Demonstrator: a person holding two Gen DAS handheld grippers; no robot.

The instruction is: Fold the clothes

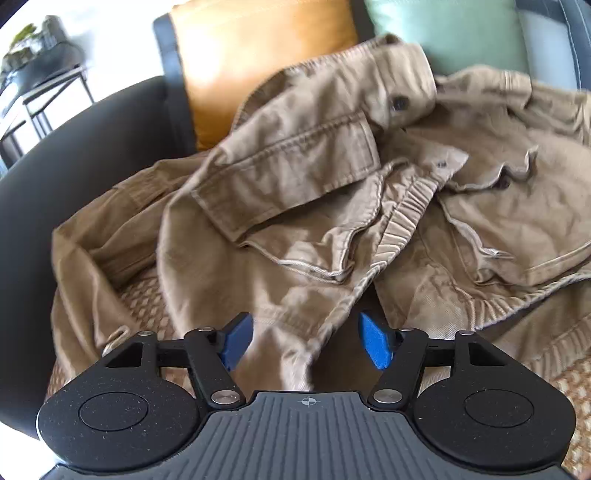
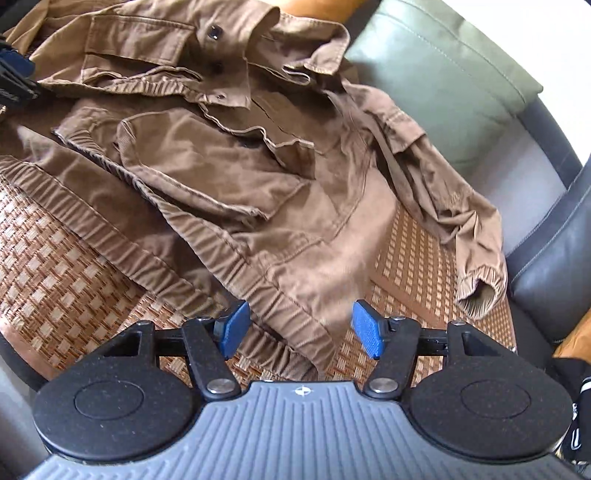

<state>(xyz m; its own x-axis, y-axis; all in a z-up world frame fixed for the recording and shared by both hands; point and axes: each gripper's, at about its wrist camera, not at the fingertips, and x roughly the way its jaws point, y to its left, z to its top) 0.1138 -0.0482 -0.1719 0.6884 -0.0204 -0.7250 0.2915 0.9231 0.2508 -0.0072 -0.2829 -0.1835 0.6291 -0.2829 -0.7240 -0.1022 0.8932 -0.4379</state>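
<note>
A tan jacket [image 1: 295, 192] lies crumpled on a woven mat [image 1: 147, 295] on a sofa seat, with its flap pockets and dark buttons facing up. My left gripper [image 1: 306, 339] hovers open over the jacket's near edge; a front panel runs between the blue pads [image 1: 236, 341], which do not press on it. In the right wrist view the jacket [image 2: 240, 166] spreads across the mat [image 2: 55, 266], one sleeve with an elastic cuff [image 2: 480, 295] trailing right. My right gripper [image 2: 301, 328] is open, with the gathered hem [image 2: 284, 314] lying between its pads and untouched by them.
An orange cushion [image 1: 258, 62] and a green cushion [image 1: 443, 33] lean on the sofa back behind the jacket. A dark leather armrest [image 1: 92, 147] rises on the left, another [image 2: 554, 258] on the right. The other gripper [image 2: 14, 77] shows at the right wrist view's upper left.
</note>
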